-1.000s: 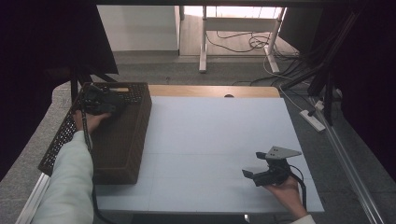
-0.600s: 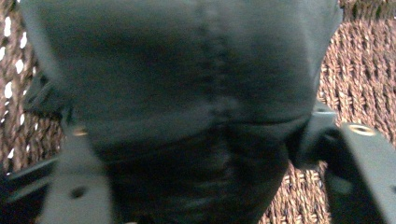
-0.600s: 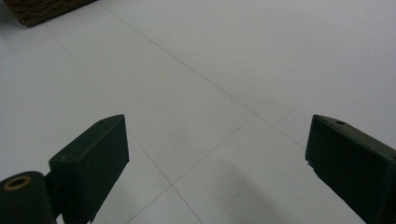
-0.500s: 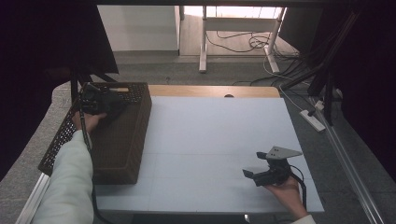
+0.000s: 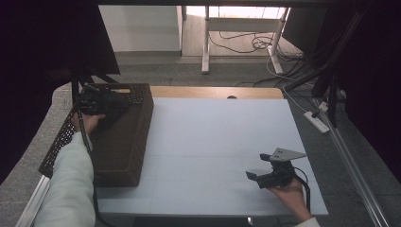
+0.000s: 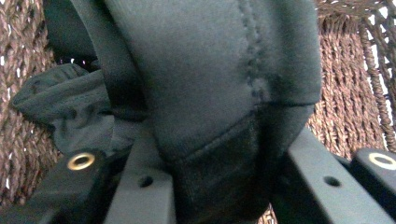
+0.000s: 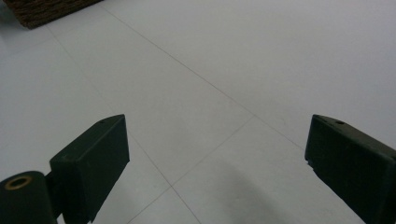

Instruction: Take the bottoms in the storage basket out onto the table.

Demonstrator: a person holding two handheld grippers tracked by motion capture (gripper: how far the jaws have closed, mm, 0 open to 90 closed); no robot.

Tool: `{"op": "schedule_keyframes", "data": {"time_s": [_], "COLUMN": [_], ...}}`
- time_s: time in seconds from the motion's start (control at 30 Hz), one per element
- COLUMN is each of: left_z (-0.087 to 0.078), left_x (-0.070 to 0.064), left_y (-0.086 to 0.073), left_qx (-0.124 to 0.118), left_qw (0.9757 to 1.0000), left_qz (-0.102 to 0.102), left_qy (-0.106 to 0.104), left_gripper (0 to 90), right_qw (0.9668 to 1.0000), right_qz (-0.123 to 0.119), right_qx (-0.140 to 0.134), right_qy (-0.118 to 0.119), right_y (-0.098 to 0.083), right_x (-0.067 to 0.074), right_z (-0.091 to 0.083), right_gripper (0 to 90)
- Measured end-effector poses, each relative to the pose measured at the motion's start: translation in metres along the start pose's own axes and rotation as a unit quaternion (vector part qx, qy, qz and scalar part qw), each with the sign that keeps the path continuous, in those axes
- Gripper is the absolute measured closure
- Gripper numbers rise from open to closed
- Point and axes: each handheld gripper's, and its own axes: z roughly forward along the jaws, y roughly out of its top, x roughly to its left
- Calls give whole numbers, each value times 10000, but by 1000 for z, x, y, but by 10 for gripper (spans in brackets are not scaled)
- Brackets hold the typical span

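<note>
A dark green-black garment (image 6: 210,70) with a stitched seam bulges between the jaws of my left gripper (image 6: 224,186). The jaws have just been closing and now press on the cloth from both sides. In the high view the left gripper (image 5: 101,104) sits inside the far end of a brown woven basket (image 5: 123,146), with the dark cloth (image 5: 116,108) bunched at its tip. More of the garment lies against the basket's woven wall (image 6: 345,93). My right gripper (image 5: 257,166) rests low over the white table (image 5: 217,127) at the front right. The right gripper (image 7: 215,144) is open with nothing between its jaws.
The basket stands along the table's left edge; one corner of the basket (image 7: 46,11) shows far off in the right gripper view. A black perforated panel (image 5: 59,142) leans beside the basket. A power strip (image 5: 318,121) and cables lie on the floor to the right.
Dark cloth now bunches at the left gripper's tip inside the basket, where it did not stand out before. The right hand and its gripper have kept still.
</note>
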Motion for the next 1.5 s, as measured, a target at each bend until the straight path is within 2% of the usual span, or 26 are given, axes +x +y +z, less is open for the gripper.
{"op": "schedule_keyframes", "data": {"time_s": [0.23, 0.5, 0.73, 1.0, 1.2, 1.5], "left_z": [-10, -21, -26, -34, -44, -58], "left_x": [-1, -5, -6, -8, -13, -13], "left_y": [-1, -2, -4, -6, -6, -14], "left_qx": [-167, -399, -442, -618, -796, -1041], "left_qw": [9997, 9989, 9985, 9974, 9955, 9919], "left_qz": [17, 86, 95, 129, 196, 185], "left_qy": [-166, -247, -303, -355, -473, -706], "left_gripper": [748, 768, 777, 780, 780, 781], "right_qw": [10000, 10000, 9999, 9999, 9999, 9999], "right_qz": [-10, -22, -21, -37, -17, -21], "right_qx": [-11, -27, -53, -68, -82, -73], "right_qy": [12, 57, 97, 87, 78, 82], "right_y": [0, 1, 2, 1, 2, 2], "right_x": [0, 0, -1, 0, 0, 0], "right_z": [0, 1, 0, -2, -2, -2], "right_gripper": [64, 64, 64, 64, 64, 64]}}
